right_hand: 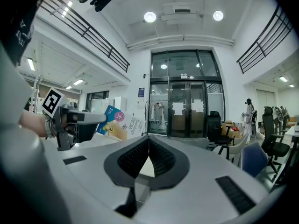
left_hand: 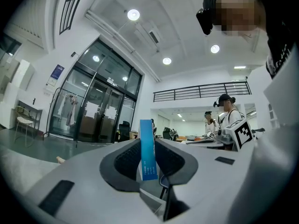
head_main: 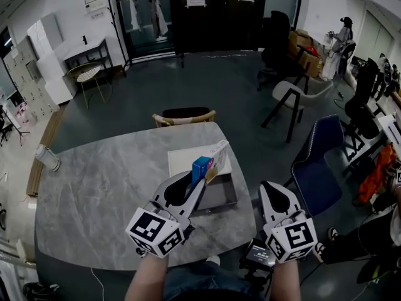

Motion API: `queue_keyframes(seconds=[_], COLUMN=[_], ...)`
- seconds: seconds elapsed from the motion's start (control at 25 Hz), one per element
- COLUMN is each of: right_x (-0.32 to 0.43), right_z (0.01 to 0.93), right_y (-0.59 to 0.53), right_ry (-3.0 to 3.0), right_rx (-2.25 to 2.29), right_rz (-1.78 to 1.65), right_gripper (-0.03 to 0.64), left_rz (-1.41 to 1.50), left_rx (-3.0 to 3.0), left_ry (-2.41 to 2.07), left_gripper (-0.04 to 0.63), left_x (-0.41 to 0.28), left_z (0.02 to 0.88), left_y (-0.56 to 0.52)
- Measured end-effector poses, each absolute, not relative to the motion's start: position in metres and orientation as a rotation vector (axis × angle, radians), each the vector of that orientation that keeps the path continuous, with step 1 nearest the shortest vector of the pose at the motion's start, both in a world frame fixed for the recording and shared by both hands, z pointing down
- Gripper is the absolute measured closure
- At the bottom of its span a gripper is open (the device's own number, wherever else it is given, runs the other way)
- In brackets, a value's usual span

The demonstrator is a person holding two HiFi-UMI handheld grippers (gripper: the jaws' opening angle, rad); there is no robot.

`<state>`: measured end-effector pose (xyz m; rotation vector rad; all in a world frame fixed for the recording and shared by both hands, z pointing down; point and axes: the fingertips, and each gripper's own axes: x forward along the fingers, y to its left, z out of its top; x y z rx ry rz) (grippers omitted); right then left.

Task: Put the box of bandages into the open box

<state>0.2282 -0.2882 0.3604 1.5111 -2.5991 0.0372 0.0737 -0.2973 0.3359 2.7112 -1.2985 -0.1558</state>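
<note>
The box of bandages (head_main: 209, 162), blue with a white and pink face, is raised and tilted above the table. My left gripper (head_main: 199, 179) is shut on it. In the left gripper view its narrow blue edge (left_hand: 147, 148) stands upright between the pads. Directly under it lies the open box (head_main: 229, 197), a dark grey tray with a white lid (head_main: 183, 159) behind it. My right gripper (head_main: 273, 192) hovers to the right of the tray, jaws shut and empty. In the right gripper view the closed tips (right_hand: 148, 142) meet, and the bandage box (right_hand: 117, 124) shows at left.
The grey marble table (head_main: 94, 193) has bare surface to the left. A wooden chair (head_main: 185, 116) stands at its far edge, and a blue chair (head_main: 316, 165) and a white chair (head_main: 294, 99) stand to the right. A small dark device (head_main: 258, 254) sits near my lap.
</note>
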Motion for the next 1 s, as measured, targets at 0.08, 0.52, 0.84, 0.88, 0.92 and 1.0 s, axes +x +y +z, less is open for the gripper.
queue_keyframes(seconds=[0.08, 0.52, 0.84, 0.88, 0.92, 1.0], right_x=[0.239, 0.240, 0.242, 0.243, 0.243, 0.243], right_z=[0.360, 0.380, 0.419, 0.424, 0.430, 0.441], right_y=[-0.296, -0.308, -0.316, -0.317, -0.317, -0.318], right_ry=[-2.589, -2.553, -2.483, -2.471, -2.461, -2.441], right_rx=[1.508, 1.495, 1.519, 1.525, 1.527, 1.529], right_rz=[0.061, 0.166, 0.296, 0.315, 0.332, 0.359], right_gripper=[0.592, 0.592, 0.592, 0.592, 0.592, 0.592], left_rz=[-0.150, -0.065, 0.054, 0.065, 0.073, 0.088], left_rx=[2.698, 2.621, 2.574, 2.561, 2.545, 2.502], left_ry=[-1.298, -1.248, -1.161, -1.148, -1.134, -1.101], left_gripper=[0.500, 0.500, 0.500, 0.500, 0.500, 0.500], left_x=[0.082, 0.081, 0.087, 0.087, 0.087, 0.088], left_z=[0.333, 0.356, 0.399, 0.406, 0.412, 0.427], left_y=[-0.305, -0.315, -0.324, -0.325, -0.327, -0.330])
